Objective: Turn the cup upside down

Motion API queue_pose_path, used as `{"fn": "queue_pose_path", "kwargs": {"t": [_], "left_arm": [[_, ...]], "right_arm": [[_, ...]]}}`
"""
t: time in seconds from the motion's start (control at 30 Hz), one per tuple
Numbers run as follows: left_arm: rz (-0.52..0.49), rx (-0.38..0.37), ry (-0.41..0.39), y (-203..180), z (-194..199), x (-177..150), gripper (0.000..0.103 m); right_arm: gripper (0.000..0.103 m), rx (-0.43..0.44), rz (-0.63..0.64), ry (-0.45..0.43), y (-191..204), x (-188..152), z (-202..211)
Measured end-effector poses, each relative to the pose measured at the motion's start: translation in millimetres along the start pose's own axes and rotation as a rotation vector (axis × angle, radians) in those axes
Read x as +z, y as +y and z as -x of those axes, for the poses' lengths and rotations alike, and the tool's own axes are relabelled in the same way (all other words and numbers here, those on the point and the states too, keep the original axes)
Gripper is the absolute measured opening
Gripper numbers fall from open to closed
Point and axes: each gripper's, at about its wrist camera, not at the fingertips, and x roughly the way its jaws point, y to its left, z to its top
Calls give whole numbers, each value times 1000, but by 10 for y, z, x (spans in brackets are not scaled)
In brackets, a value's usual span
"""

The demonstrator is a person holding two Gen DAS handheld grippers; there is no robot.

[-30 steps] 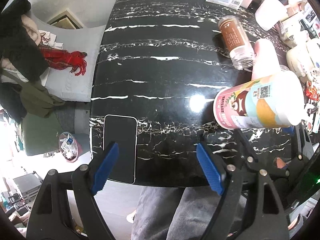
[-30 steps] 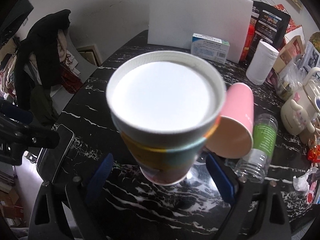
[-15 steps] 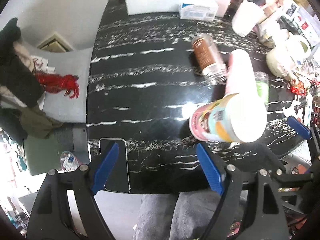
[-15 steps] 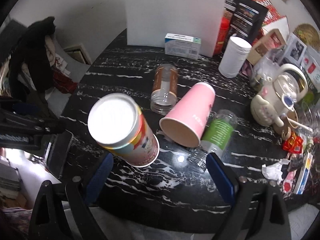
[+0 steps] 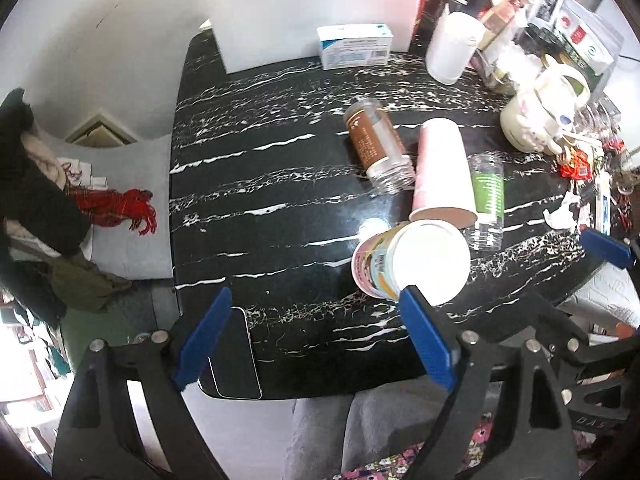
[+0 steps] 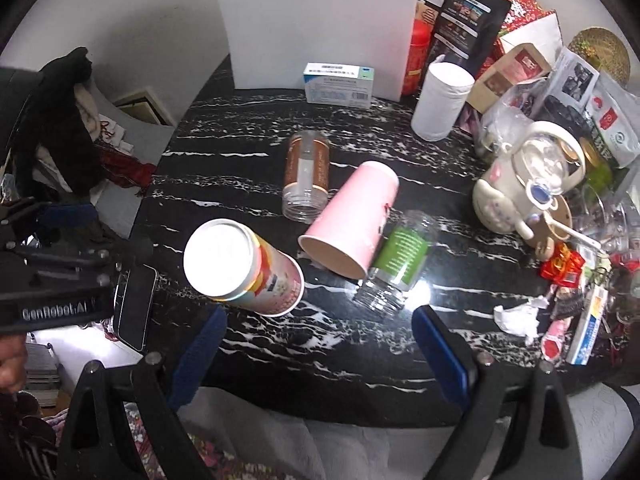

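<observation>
Black marble-look counter [image 6: 248, 168] with white veins, crowded toward three o'clock. At nine o'clock in the right wrist view, a phone [image 6: 134, 308] lying flat at the counter's edge, the other rig's black frame over it. Just right of that, at about eight o'clock, the printed paper cup [image 6: 244, 268] standing upside down on the counter, white base up, rim down, touched by neither claw; in the left wrist view the same cup [image 5: 412, 260] at about four o'clock, just beyond the right blue pad. Near centre, a brown-labelled clear jar [image 6: 306, 176] on its side, then a pink cup [image 6: 352, 222] on its side with its open mouth toward the camera, then a green-labelled clear jar [image 6: 394, 260] on its side, touching the pink cup. At twelve o'clock, a white board [image 6: 320, 28] standing upright with a small blue-and-white box [image 6: 338, 86] in front. At one o'clock, a white cylinder [image 6: 440, 100] upright. At three o'clock, a cream teapot [image 6: 516, 192] among packets and wrappers. Left claw [image 5: 316, 340] spread wide, blue pads well apart, gripping nothing, above the near counter edge. Right claw [image 6: 320, 356] likewise spread wide and gripping nothing, pads either side of bare counter at six o'clock.
</observation>
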Motion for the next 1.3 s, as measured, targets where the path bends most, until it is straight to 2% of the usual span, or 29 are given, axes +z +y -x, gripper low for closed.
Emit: {"fn": "queue_pose_path", "kwargs": {"t": [0.47,1.3], "left_arm": [[-32,-16,-4,-116,22,40,86],[-47,-31,13,-158,-47,97,86]], "right_arm": [[94,-16,-66,72,-112,65,-17],[94,-2,-100,119,-181,63,-117]]}}
